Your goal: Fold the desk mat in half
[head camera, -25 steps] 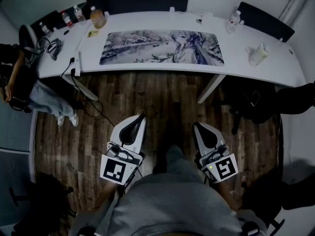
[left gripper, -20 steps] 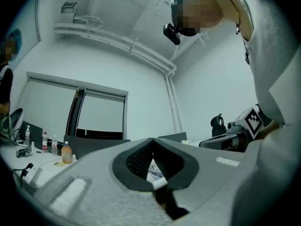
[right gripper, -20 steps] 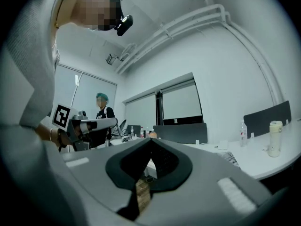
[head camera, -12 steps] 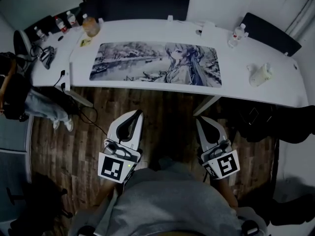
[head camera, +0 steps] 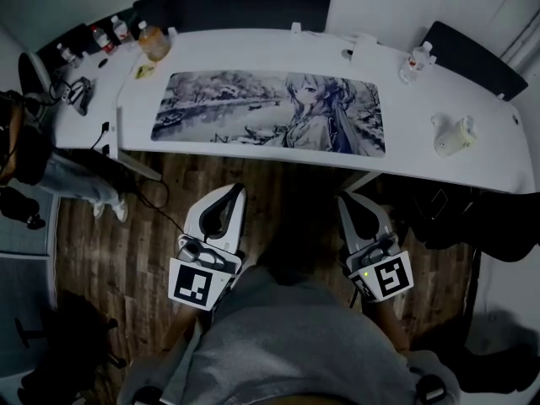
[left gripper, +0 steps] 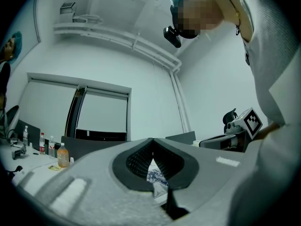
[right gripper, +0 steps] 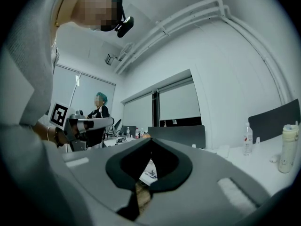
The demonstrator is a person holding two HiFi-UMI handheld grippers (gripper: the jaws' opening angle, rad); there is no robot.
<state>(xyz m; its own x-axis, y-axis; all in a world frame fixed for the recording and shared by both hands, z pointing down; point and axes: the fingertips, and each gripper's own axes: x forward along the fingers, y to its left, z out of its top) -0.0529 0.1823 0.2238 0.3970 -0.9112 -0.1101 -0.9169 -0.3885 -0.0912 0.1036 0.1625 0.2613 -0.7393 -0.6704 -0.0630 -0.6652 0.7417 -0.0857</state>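
Note:
The desk mat (head camera: 270,112), a long printed picture in grey tones, lies flat and unfolded on the white desk (head camera: 253,51). My left gripper (head camera: 237,191) and right gripper (head camera: 344,199) are held side by side over the wooden floor, short of the desk's near edge and pointing at it. Both are shut with nothing in them. In the left gripper view the closed left gripper (left gripper: 151,141) shows a sliver of the mat (left gripper: 157,178) through the gap below its tips. In the right gripper view the right gripper (right gripper: 151,141) looks the same, with the mat (right gripper: 147,169) showing below.
A bottle of orange drink (head camera: 154,40) and other bottles stand at the desk's back left. A white box (head camera: 364,51), a water bottle (head camera: 413,61) and a white jug (head camera: 451,135) sit to the right. Dark chairs (head camera: 236,2) stand behind; a seated person (head camera: 25,154) is at the left.
The desk and mat have come nearer and grown larger in the head view. Both grippers have advanced toward the desk edge, still shut and empty.

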